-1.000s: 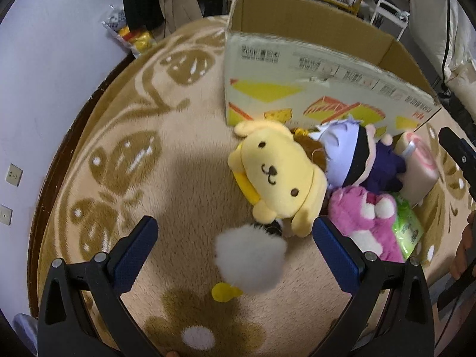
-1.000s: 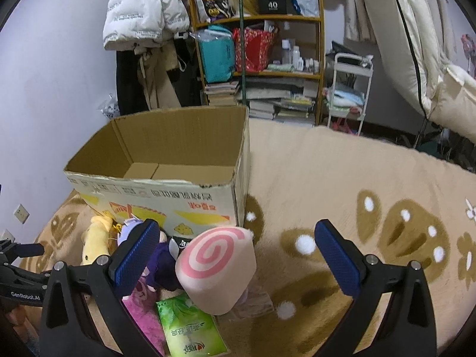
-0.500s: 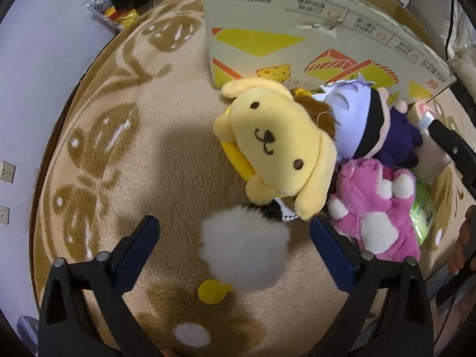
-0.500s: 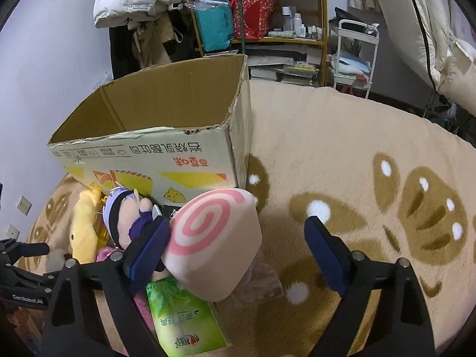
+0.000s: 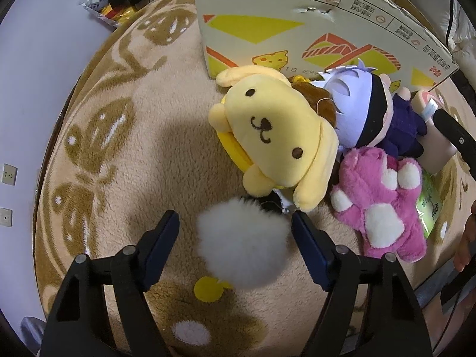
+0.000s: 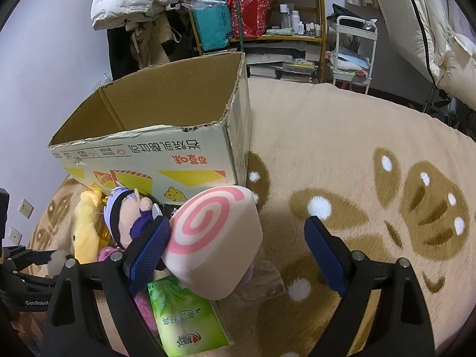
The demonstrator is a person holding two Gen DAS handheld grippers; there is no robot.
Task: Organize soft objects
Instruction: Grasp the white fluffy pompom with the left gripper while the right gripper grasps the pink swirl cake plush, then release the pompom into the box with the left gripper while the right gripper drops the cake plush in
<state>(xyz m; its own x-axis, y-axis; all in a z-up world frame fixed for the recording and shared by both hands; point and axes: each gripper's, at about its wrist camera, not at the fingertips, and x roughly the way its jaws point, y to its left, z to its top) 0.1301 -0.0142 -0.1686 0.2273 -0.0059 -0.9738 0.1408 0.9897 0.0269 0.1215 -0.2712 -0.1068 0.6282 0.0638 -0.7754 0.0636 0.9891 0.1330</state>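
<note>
A white fluffy ball (image 5: 242,242) lies on the carpet between the fingers of my open left gripper (image 5: 236,248), which do not touch it. Behind it lie a yellow dog plush (image 5: 272,141), a purple-haired doll (image 5: 366,113) and a pink bear plush (image 5: 383,199), in front of an open cardboard box (image 5: 297,15). My right gripper (image 6: 238,250) is open around a pink swirl roll cushion (image 6: 212,241); its left finger (image 6: 150,245) is against the cushion, the right finger stands apart. The box (image 6: 154,154) looks empty where visible.
A green packet (image 6: 186,318) lies under the roll cushion. Shelves (image 6: 253,15), hanging coats (image 6: 136,3) and a white cart (image 6: 354,50) stand behind the box. A patterned beige carpet (image 6: 357,178) covers the floor; a wall (image 5: 26,95) runs along the left.
My left gripper has moved forward and down so the white ball now sits between its fingers. My right gripper has moved closer around the roll cushion.
</note>
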